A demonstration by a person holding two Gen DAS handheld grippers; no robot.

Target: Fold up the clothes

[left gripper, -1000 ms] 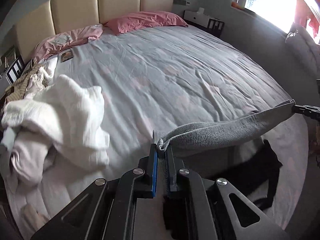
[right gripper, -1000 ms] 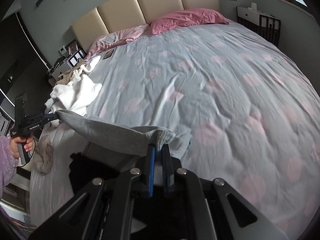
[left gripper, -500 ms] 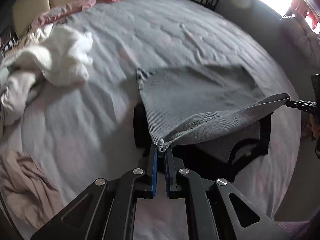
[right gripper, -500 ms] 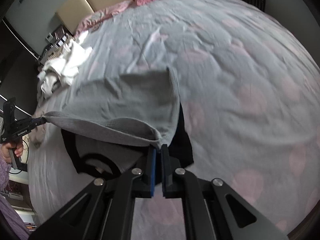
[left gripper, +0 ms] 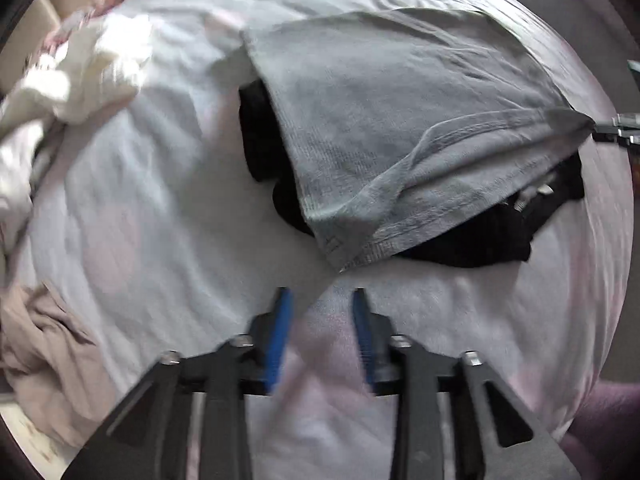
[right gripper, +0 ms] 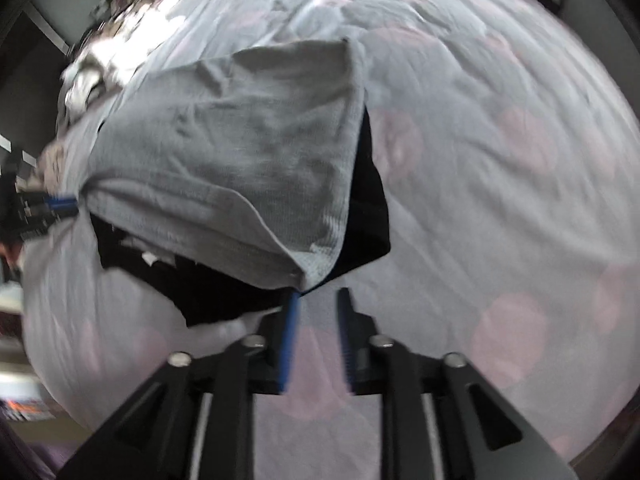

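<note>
A grey knit garment [left gripper: 392, 120] lies spread on the bed over a black garment [left gripper: 472, 236]. My left gripper [left gripper: 320, 300] is open and empty, just short of the grey garment's near corner. In the right wrist view the grey garment [right gripper: 240, 152] covers the black one [right gripper: 360, 216]. My right gripper [right gripper: 318, 300] is open, its tips right at the grey garment's near corner. The other gripper's tip [left gripper: 616, 128] shows at the garment's far right corner.
The bed has a pale grey sheet with pink spots [right gripper: 500, 160]. A heap of white clothes [left gripper: 92, 68] lies at the upper left and a beige garment [left gripper: 44, 352] at the lower left. The bed's edge runs along the right side.
Both grippers lowered the grey garment onto the bed over the black one, then opened and let go of its corners. The views have tilted down toward the sheet.
</note>
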